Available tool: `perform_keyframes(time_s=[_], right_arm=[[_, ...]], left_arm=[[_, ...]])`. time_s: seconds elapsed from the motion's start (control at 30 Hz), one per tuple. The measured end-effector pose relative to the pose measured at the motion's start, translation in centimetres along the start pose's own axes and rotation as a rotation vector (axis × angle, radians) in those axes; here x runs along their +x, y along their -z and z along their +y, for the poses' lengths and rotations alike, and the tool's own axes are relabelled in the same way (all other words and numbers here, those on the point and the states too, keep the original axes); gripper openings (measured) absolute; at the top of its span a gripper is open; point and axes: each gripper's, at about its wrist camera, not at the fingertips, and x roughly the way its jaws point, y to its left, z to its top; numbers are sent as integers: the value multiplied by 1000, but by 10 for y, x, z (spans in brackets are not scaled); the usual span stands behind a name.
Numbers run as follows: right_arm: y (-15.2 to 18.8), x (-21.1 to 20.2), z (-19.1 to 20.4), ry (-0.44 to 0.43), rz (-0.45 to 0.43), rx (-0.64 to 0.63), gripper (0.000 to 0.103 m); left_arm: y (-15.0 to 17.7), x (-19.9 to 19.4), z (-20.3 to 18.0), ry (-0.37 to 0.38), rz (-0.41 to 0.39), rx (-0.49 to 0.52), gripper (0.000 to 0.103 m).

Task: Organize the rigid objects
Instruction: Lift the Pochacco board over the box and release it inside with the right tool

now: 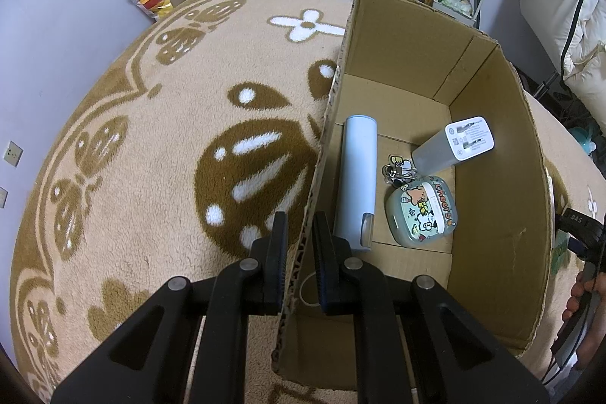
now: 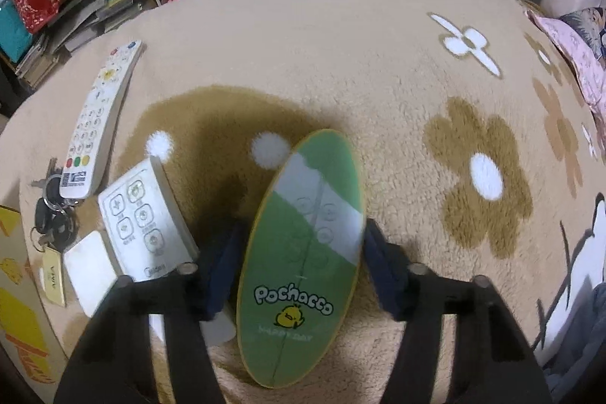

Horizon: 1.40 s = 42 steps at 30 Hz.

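My left gripper (image 1: 299, 218) is shut on the left wall of the open cardboard box (image 1: 329, 108). One finger is outside the wall and one inside. In the box lie a pale blue cylinder (image 1: 356, 177), a white charger block (image 1: 454, 146), a bunch of key charms (image 1: 397, 171) and a cartoon-printed case (image 1: 420, 214). In the right wrist view a green oval "Pochacco" item (image 2: 303, 252) lies on the beige carpet. My right gripper (image 2: 303, 226) points down over it, with a dark pad against each long edge.
Left of the green item lie a long white remote (image 2: 100, 116), a small white remote (image 2: 144, 222), a white square pad (image 2: 89, 267) and a bunch of keys (image 2: 51, 214). A printed cardboard side (image 2: 15, 290) is at far left. Shelves and bedding ring the carpet.
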Motion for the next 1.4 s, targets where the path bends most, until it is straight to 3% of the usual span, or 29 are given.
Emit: perform_keyframes(time_s=[0.53,0.87,1.3,1.4], right_arm=[[2,-36,2,-104,-84,-66,61],[0,-79,22,-228,-149,-112,61],[15,-157,100,-460,-210,-277,61],[22,-168,115,-465,-238,-318,61]], left_arm=[[0,0,0,0,0,2,12],[0,0,0,0,0,2,12],[0,0,0,0,0,2,12],[0,0,0,0,0,2,12]])
